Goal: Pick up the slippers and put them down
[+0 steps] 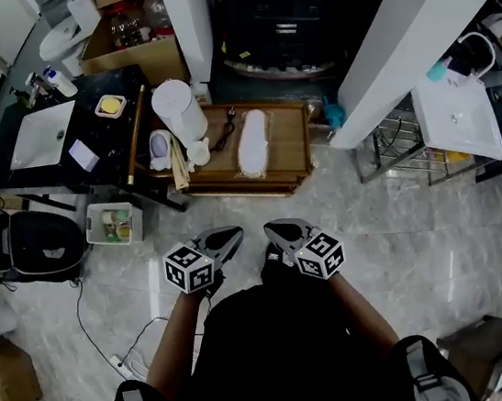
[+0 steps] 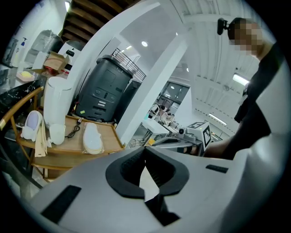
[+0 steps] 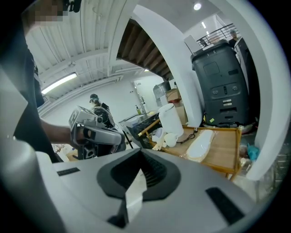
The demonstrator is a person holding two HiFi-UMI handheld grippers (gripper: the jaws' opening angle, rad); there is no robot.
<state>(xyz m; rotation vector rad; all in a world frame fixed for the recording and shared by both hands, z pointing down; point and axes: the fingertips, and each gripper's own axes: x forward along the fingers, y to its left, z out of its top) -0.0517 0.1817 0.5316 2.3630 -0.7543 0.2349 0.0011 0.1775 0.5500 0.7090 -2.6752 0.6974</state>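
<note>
The slippers (image 1: 252, 141), a pale wrapped pair, lie on the wooden bench (image 1: 292, 135) straight ahead, long axis pointing away. The left gripper (image 1: 224, 240) and right gripper (image 1: 283, 232) hover well short, jaws closed and empty; the right seems marginally nearer.

- The slippers (image 1: 252, 142) are white, long and narrow with rounded ends. They appear to be a flat pair pressed together into one oval shape.
- They seem sealed in a clear plastic bag (image 1: 257, 159), whose edge shows around them.
- They lie flat on a low wooden table (image 1: 293, 133), just above the centre of the head view, with their long axis running up and down the frame.
- A black cable (image 1: 223, 134) lies just to their left.
- The slippers (image 2: 91, 138) sit at lower left in the left gripper view.
- The slippers (image 3: 201, 144) sit right of centre in the right gripper view.
</note>
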